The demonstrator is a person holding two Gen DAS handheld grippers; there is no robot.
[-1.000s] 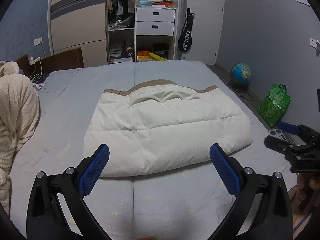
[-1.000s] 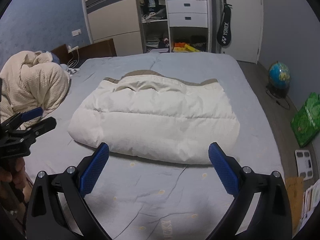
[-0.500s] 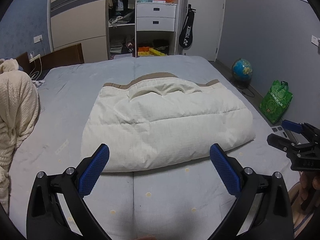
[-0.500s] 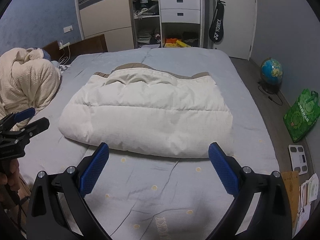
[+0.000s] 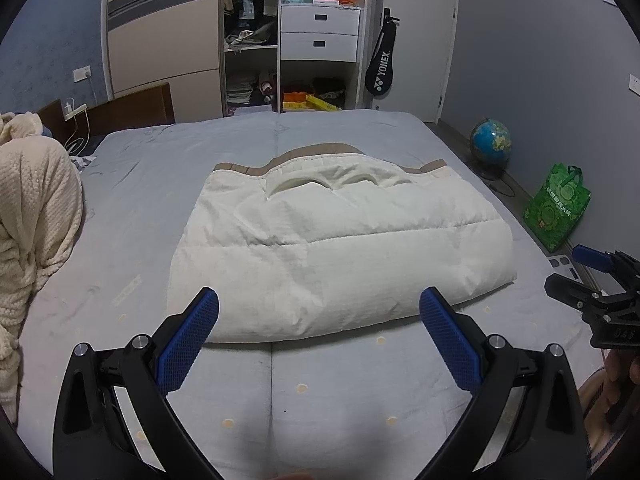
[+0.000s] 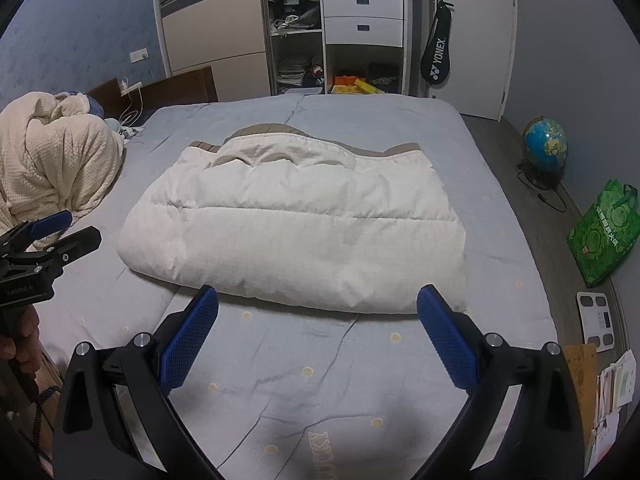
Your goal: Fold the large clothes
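Observation:
A white padded jacket (image 5: 336, 248) with a tan lining edge lies folded in a thick rectangle in the middle of the grey-blue bed (image 5: 160, 168); it also shows in the right wrist view (image 6: 296, 224). My left gripper (image 5: 319, 304) is open and empty, just short of the jacket's near edge. My right gripper (image 6: 317, 302) is open and empty, also just short of the near edge. Each gripper shows at the edge of the other's view: the right one (image 5: 592, 276), the left one (image 6: 48, 236).
A cream knitted blanket (image 6: 52, 168) is heaped at the bed's left side. A globe (image 6: 545, 145), a green bag (image 6: 604, 232) and a scale (image 6: 596, 320) stand on the floor to the right. An open wardrobe with drawers (image 5: 318, 32) lies behind the bed.
Both grippers have moved a little closer to the jacket's near edge and stayed open. The jacket has not moved.

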